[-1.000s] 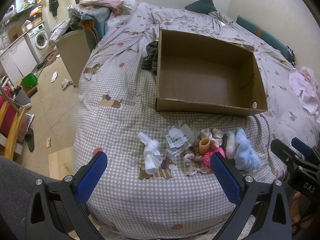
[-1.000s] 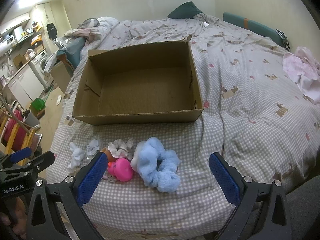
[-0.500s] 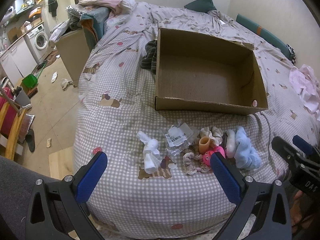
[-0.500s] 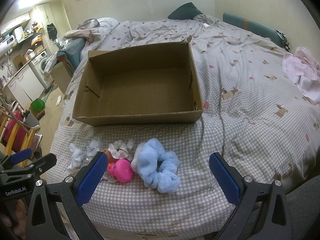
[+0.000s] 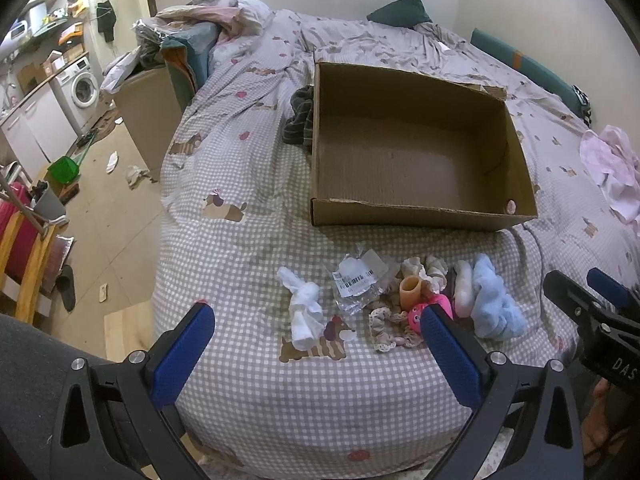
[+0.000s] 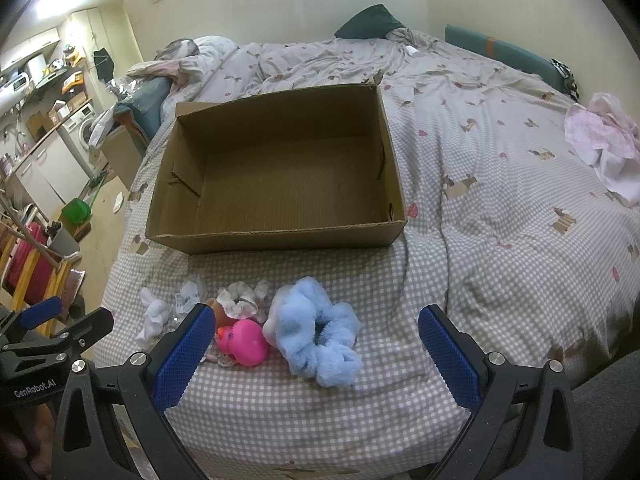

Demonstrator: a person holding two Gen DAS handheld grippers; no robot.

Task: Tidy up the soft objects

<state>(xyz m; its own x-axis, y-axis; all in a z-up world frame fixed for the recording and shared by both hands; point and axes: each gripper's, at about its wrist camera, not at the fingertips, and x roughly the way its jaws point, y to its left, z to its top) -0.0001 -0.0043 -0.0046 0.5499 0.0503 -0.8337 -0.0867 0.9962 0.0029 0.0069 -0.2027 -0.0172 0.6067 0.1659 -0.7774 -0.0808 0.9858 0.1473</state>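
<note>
Almost nothing has changed since the earlier frames. Both claws, left (image 5: 316, 340) and right (image 6: 312, 340), stay wide open and hold nothing. The soft things, blue scrunchie (image 6: 316, 340) and pink toy (image 6: 242, 342) among them, still lie on the bed (image 6: 500, 208) just before the box (image 6: 276, 236).

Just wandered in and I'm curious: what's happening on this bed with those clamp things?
A person holds a two-finger gripper in each hand, both open and empty. The left gripper and right gripper hover over a cluster of soft items on the bedspread: a blue scrunchie, a pink toy, a white cloth. The cardboard box behind them is empty; nothing is packed yet.
</note>
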